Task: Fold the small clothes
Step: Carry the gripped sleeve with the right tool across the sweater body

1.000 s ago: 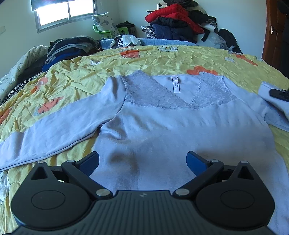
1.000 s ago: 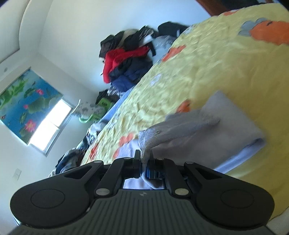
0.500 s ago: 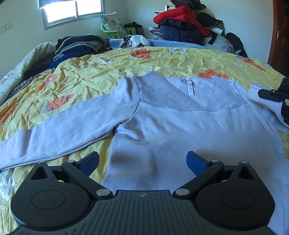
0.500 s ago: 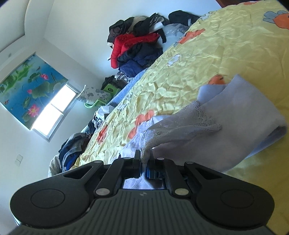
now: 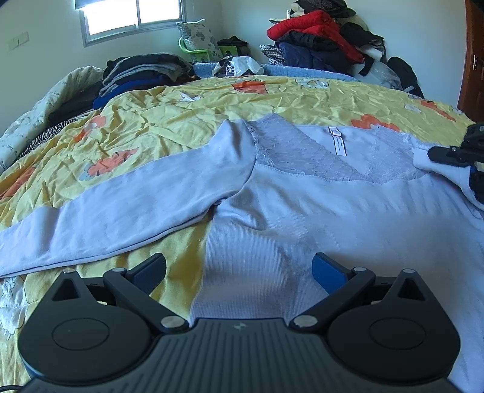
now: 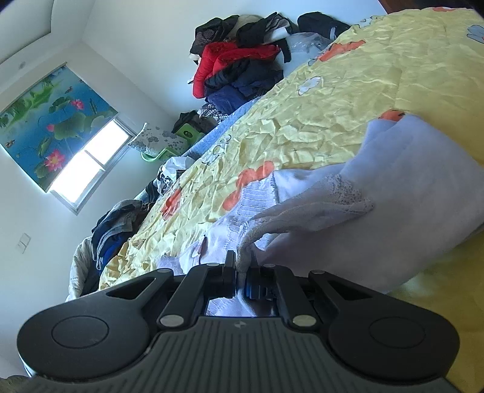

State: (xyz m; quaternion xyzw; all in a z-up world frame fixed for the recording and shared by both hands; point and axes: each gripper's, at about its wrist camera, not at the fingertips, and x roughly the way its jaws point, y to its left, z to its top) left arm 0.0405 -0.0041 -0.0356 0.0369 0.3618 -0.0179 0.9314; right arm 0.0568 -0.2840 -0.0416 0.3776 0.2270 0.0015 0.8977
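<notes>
A pale lilac long-sleeved top point(image 5: 332, 217) with a lace neckline lies flat on the yellow bedspread point(image 5: 169, 121), its left sleeve point(image 5: 127, 217) stretched out to the left. My left gripper point(image 5: 239, 269) hovers open over the top's lower left edge, nothing between its blue pads. My right gripper point(image 6: 240, 272) is shut on a pinch of the top's lace and fabric point(image 6: 378, 217), lifted and folded over. The right gripper also shows at the right edge of the left wrist view point(image 5: 453, 154), by the top's right shoulder.
Piles of clothes stand at the far side: a red and dark heap point(image 5: 317, 39) at the back right, folded dark clothes point(image 5: 142, 72) at the back left. A window point(image 5: 133, 15) and a green chair point(image 5: 196, 50) are behind. A wooden door point(image 5: 472, 57) is at right.
My right gripper has carried the top's right sleeve inward over the shoulder; the folded fabric now lies further across. The left gripper has shifted a little left and stays open.
</notes>
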